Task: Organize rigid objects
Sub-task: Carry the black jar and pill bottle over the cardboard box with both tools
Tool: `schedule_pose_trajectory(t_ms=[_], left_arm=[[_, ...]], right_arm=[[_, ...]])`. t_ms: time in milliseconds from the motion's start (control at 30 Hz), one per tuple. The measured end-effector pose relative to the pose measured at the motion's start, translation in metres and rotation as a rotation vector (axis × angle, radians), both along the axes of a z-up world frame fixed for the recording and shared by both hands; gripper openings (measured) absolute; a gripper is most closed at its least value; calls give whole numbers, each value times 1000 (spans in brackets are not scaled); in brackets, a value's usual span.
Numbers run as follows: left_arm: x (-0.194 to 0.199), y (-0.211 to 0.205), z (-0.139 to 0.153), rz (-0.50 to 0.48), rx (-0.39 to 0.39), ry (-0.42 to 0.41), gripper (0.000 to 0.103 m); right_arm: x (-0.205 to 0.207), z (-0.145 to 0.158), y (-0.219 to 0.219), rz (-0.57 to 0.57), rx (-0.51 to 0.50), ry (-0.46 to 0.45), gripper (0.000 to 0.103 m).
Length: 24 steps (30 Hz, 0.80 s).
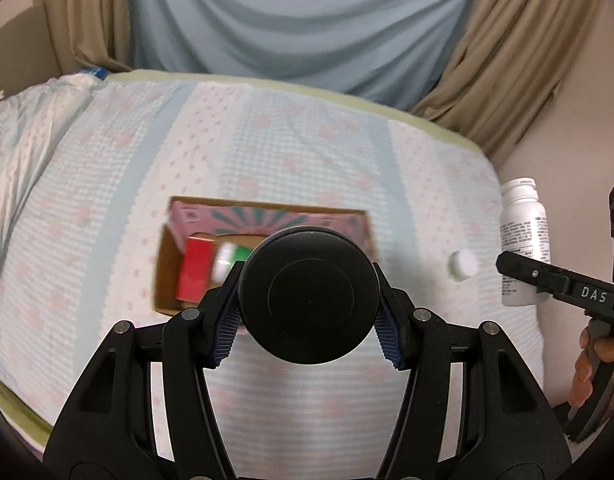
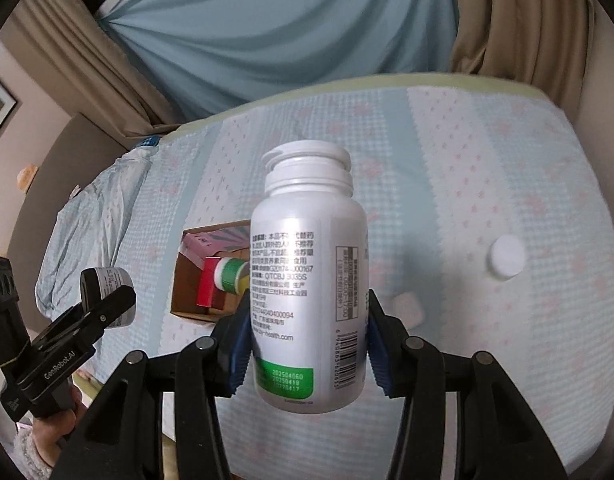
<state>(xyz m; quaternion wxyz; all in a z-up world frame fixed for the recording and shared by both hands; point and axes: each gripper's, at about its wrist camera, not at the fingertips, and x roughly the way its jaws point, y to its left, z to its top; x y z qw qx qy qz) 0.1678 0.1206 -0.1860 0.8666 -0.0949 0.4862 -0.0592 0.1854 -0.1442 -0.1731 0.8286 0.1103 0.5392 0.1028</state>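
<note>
Left claw [image 1: 309, 320] clamped on a black jar [image 1: 310, 294], held above the bed [image 1: 107, 200]. Cardboard box [image 1: 165, 272] at 12 o'clock beyond it, holding a red carton [image 1: 195, 274] and a green-banded bottle [image 1: 227, 258]. Right claw [image 2: 309, 344] grips a white bottle [image 2: 307, 280], upright; loose white cap [image 2: 507, 256] on the bed at 2 o'clock.

The right gripper [image 2: 309, 340] clamps a white bottle [image 2: 309, 280] upright above the bed [image 2: 487, 168], blue pads on both its sides. Far left, the left gripper [image 2: 107, 300] grips a dark jar [image 2: 109, 280]. Between them, an open box [image 2: 211, 276] holds a red carton [image 2: 207, 284] and a green-banded bottle [image 2: 231, 274]. A white cap [image 2: 507, 257] lies right, a pale square piece [image 2: 407, 308] near the bottle.
</note>
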Motion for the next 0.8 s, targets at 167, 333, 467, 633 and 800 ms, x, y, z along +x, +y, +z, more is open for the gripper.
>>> schedule_pose_trajectory(t_ms=[167,333,467,633,800], left_arm=[[28,49,-33,2,2,46,54],[54,74,-64,9,2,93,54],[71,81,-93,9,10,135,54],[76,75,-131,9,9,205,54],[78,69,-169,7,22,276,54]], right_arm=[[17,-37,42,-17,8,68,46],[37,-71,63,-21,6,134,46],[56,-100,73,-25,-6,187,46],[78,-135,75,-19,-22,244,46],[92,-166,78,6,-59,290,46]])
